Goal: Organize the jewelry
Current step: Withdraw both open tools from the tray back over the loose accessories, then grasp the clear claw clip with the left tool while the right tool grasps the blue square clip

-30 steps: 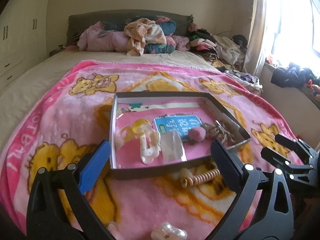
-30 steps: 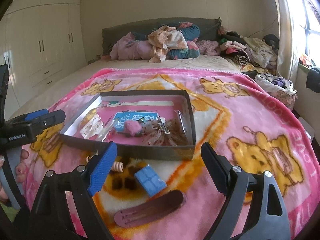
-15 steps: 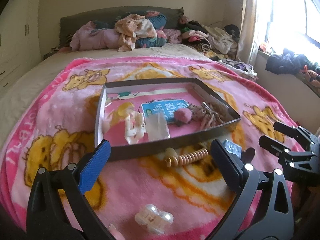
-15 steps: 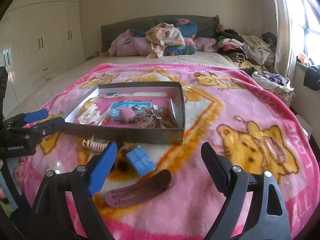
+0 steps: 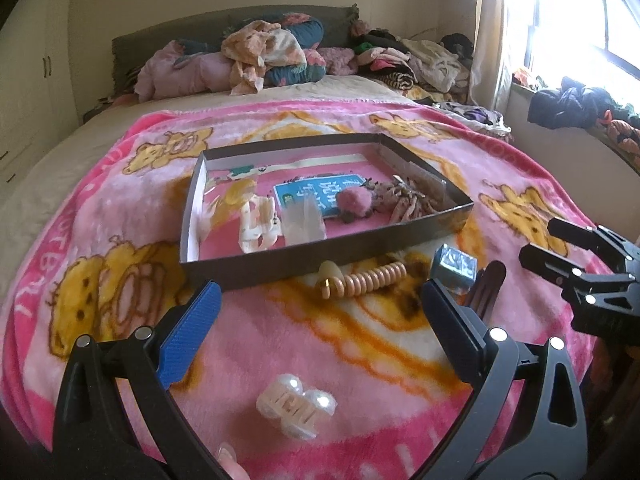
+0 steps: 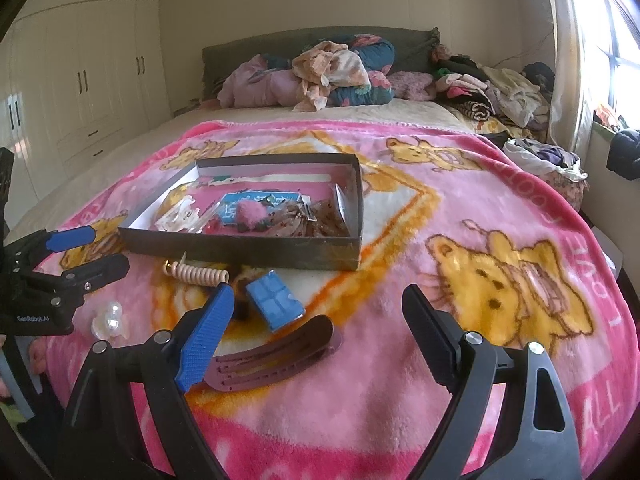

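Dark shallow box [image 5: 320, 254] holding clips, pearly clip [image 5: 296, 406], coil tie [image 5: 366, 280] lying outside

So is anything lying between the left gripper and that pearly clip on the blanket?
Nothing visible. The pearly clip lies alone on the pink blanket, just ahead of the open left gripper, with bare blanket between its fingers.

Tray [image 5: 320, 258] on blanket [image 5: 360, 344]; 4 loose pieces lie before it.
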The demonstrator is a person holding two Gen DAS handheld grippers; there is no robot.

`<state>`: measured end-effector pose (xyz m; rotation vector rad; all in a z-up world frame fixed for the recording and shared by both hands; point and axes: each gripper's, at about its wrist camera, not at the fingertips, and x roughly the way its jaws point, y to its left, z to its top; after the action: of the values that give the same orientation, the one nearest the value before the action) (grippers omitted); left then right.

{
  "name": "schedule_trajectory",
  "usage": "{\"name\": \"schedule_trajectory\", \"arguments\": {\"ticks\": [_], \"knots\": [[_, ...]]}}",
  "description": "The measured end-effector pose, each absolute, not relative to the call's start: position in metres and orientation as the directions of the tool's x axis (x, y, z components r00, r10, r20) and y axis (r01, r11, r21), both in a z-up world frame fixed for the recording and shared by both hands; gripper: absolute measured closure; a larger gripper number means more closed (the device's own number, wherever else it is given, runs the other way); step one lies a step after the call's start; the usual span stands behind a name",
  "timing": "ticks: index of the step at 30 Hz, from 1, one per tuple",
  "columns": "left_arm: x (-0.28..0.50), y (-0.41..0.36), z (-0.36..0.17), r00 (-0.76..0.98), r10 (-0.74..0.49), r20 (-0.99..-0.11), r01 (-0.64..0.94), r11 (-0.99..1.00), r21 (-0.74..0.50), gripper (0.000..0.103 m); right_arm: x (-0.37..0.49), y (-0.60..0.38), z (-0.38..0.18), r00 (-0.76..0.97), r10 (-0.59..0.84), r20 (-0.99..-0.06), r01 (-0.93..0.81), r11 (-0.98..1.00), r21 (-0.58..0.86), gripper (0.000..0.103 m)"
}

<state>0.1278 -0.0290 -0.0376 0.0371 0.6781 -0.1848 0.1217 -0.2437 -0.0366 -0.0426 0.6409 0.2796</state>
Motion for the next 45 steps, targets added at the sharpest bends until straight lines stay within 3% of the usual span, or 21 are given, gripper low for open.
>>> {"name": "schedule_trajectory", "arguments": {"ticks": [33, 38, 45], "knots": [[0.115, -0.006, -0.098, 0.639, -0.191, -0.745, 0.241, 0.97, -0.042, 0.012, 0.177, -0.195, -0.08, 0.64, 0.26, -0.723, -0.441, 0.895, -0.069, 0.021], [0.117, -0.007, -0.101, 0.636, -0.197, -0.746, 0.252, 0.967, -0.04, 0.027, 0.186, -0.189, -0.09, 0.619, 0.248, -0.745, -0.459, 0.884, -0.088, 0.03], [0.12, -0.01, -0.102, 0.637, -0.195, -0.746, 0.265, 0.964, -0.026, 0.055, 0.188, -0.187, -0.095, 0.608, 0.258, -0.751, -0.467, 0.881, -0.075, 0.061]]}}
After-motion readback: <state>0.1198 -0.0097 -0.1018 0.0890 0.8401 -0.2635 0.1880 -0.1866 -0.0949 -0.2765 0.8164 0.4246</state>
